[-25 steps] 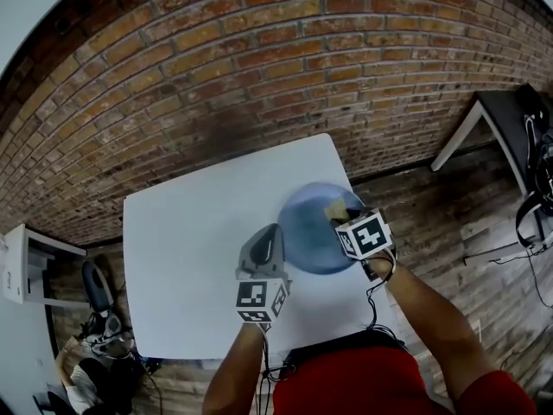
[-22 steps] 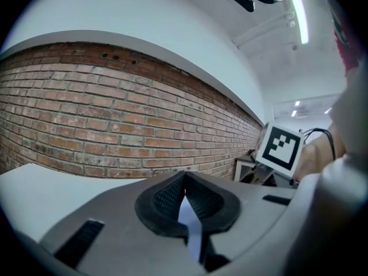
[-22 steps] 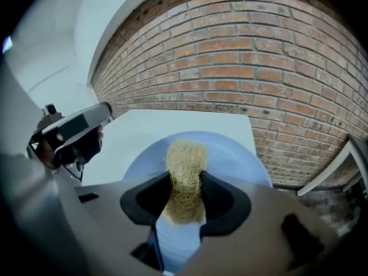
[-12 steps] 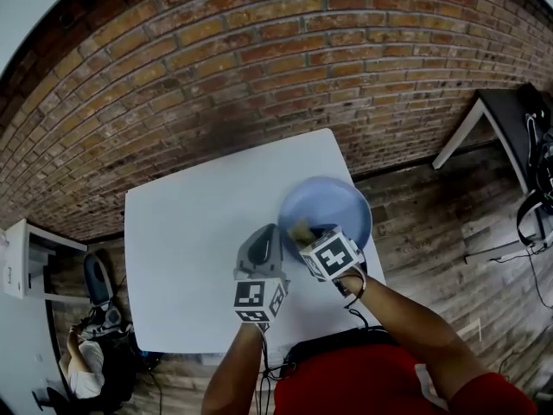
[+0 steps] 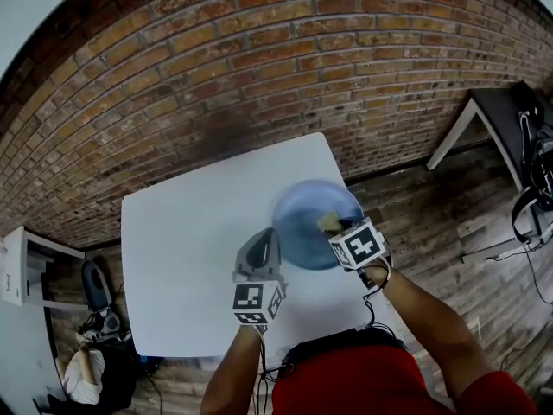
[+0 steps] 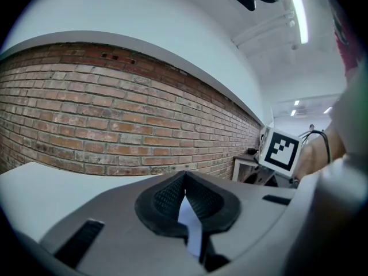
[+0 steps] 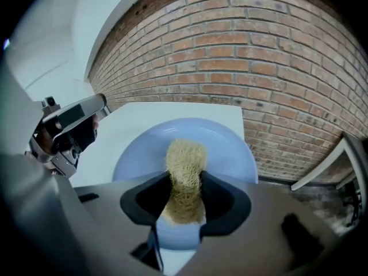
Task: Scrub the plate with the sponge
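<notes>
Since the frame half a second ago, your right tongs (image 7: pixel 185 184) — clamped on the tan fibrous mesh sponge (image 7: pixel 185 153) — have swept rightward across the round pale-blue plate (image 7: pixel 233 148). Your left tongs (image 6: pixel 185 195) are closed on nothing, beside the rim. Risk: the unheld plate lies near the smooth white desk's (image 5: pixel 186 258) right edge — a hard stroke could slide it off. Red brick wall (image 5: pixel 216 67) behind; wooden plank floor (image 5: pixel 432 223) to the right.

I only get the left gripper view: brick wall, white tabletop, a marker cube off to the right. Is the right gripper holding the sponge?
Observer: Yes, the right gripper is shut on the tan fibrous sponge.
Operator: Where is the plate?
Observer: The round blue plate lies on the white table, near its right edge, under the sponge.
Operator: And my gripper relative to it?
Observer: The left gripper is beside the plate's left rim. I can't tell if it touches.
</notes>
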`<state>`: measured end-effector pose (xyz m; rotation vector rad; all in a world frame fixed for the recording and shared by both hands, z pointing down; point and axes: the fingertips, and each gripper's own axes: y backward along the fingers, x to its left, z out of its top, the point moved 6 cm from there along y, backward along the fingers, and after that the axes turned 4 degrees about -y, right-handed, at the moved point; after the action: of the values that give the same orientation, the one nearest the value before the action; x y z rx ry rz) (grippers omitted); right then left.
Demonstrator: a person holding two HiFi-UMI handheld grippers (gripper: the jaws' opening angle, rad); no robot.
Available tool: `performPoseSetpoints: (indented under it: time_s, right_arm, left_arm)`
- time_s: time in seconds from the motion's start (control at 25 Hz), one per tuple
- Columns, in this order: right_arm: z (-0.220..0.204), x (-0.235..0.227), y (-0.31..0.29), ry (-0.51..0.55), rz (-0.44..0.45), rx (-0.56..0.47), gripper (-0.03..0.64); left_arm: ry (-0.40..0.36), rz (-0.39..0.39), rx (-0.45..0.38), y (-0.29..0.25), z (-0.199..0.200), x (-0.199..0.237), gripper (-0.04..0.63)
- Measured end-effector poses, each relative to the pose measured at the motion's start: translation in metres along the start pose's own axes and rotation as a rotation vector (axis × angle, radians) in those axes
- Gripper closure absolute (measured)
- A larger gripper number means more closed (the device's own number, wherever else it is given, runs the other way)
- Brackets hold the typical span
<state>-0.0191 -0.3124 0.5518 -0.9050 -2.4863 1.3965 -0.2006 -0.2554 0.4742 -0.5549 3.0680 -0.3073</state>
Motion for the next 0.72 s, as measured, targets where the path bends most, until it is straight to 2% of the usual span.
performPoseSetpoints:
  time_s: [0.2,0.36,0.52,0.72]
  right_arm:
    - [-0.008,-0.018,0.008,-0.028,-0.025,-0.003,0.456]
    - [-0.008,-0.019,0.020,-0.048,-0.003,-0.047,0.456]
    - [0.005,-0.010,0.054,-0.058,0.074,-0.191,0.456]
    - [0.029,0.009,0.120,-0.008,0.170,-0.448,0.456]
  left_arm:
    - [-0.003,-0.010,0.001,-0.002,-0.001,-0.009,0.583]
    - [-0.003,-0.009,-0.005,0.000,0.005,-0.016,0.583]
    - [0.016,0.002,-0.050,0.009,0.026,-0.021,0.583]
    - [-0.001,-0.007,-0.119,0.024,0.063,-0.036,0.583]
